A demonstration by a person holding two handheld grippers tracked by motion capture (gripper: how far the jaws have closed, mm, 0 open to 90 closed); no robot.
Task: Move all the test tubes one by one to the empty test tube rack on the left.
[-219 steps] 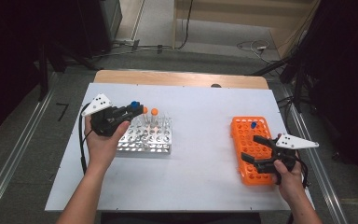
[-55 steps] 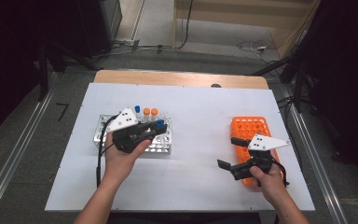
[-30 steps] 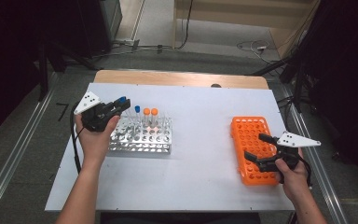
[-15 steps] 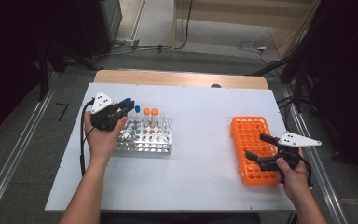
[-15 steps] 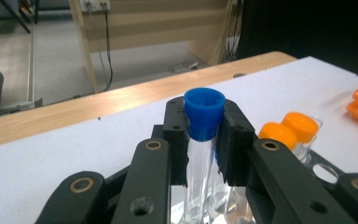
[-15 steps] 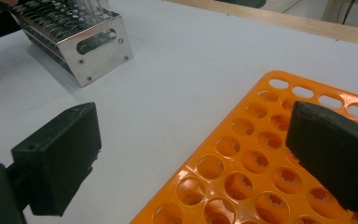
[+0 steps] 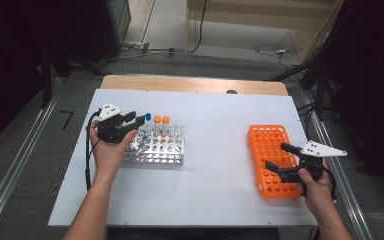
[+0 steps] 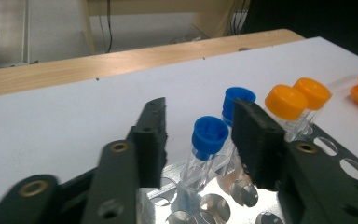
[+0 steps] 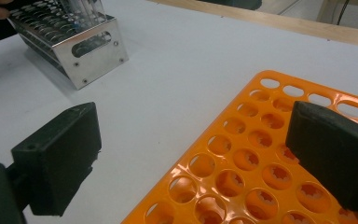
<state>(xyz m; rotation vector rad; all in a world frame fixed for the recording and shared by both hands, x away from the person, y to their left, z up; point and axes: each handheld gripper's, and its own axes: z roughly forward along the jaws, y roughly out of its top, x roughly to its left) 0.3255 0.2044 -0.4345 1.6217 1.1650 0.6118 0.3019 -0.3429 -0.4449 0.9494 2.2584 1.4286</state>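
A silver metal rack [image 7: 155, 147] stands left of centre and holds two blue-capped and two orange-capped tubes [image 7: 161, 120]. My left gripper [image 7: 136, 119] is at the rack's far left corner. In the left gripper view its jaws [image 8: 199, 114] are open on either side of a blue-capped tube [image 8: 209, 134] that stands in a hole of the metal rack [image 8: 214, 205]; narrow gaps show on both sides. A second blue cap [image 8: 235, 97] and the orange caps [image 8: 286, 100] stand behind it. My right gripper [image 7: 276, 155] is open and holds nothing over the near left part of the orange rack [image 7: 267, 145].
The right gripper view looks past the right gripper [image 9: 193, 140] onto the orange rack's [image 9: 242, 177] vacant holes, with the metal rack [image 9: 74, 39] far off at top left. A wooden strip [image 7: 195, 84] runs along the white table's far edge. Dark floor and rails surround the table.
My left gripper has moved a little right and down to the metal rack, and the blue-capped tube it carried now stands in a hole. The right gripper has barely moved.
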